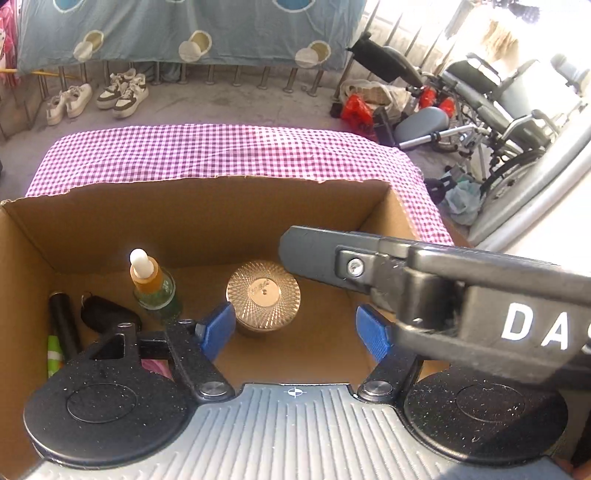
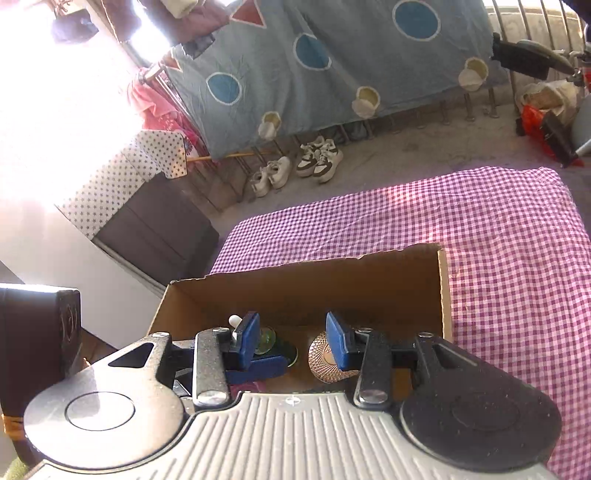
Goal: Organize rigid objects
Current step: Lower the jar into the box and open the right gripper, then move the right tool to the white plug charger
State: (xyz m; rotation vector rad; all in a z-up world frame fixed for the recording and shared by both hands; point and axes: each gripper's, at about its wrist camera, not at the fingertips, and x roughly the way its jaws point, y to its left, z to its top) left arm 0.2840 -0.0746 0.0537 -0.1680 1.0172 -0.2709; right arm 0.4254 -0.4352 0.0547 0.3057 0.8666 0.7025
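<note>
An open cardboard box (image 1: pixel 192 221) stands on the checked cloth. Inside it a gold-lidded jar (image 1: pixel 263 293) stands upright, with a dropper bottle (image 1: pixel 153 284) to its left. Further left lie a black key fob (image 1: pixel 107 317) and a black cylinder (image 1: pixel 62 321). My left gripper (image 1: pixel 295 332) is open above the box floor; its blue pads flank the jar without pressing it. The black housing of the right tool (image 1: pixel 480 314) crosses the right side of this view. In the right wrist view my right gripper (image 2: pixel 291 343) hangs open and empty over the box (image 2: pixel 295 284), above the jar (image 2: pixel 323 356) and the bottle (image 2: pixel 275 341).
The pink checked cloth (image 2: pixel 498 258) covers the table beyond and right of the box. Shoes (image 1: pixel 122 92) sit on the floor under a hanging blue sheet (image 1: pixel 184 26). A wheelchair (image 1: pixel 498 110) stands at the right. A dark brown object (image 2: pixel 37 332) is close on the left.
</note>
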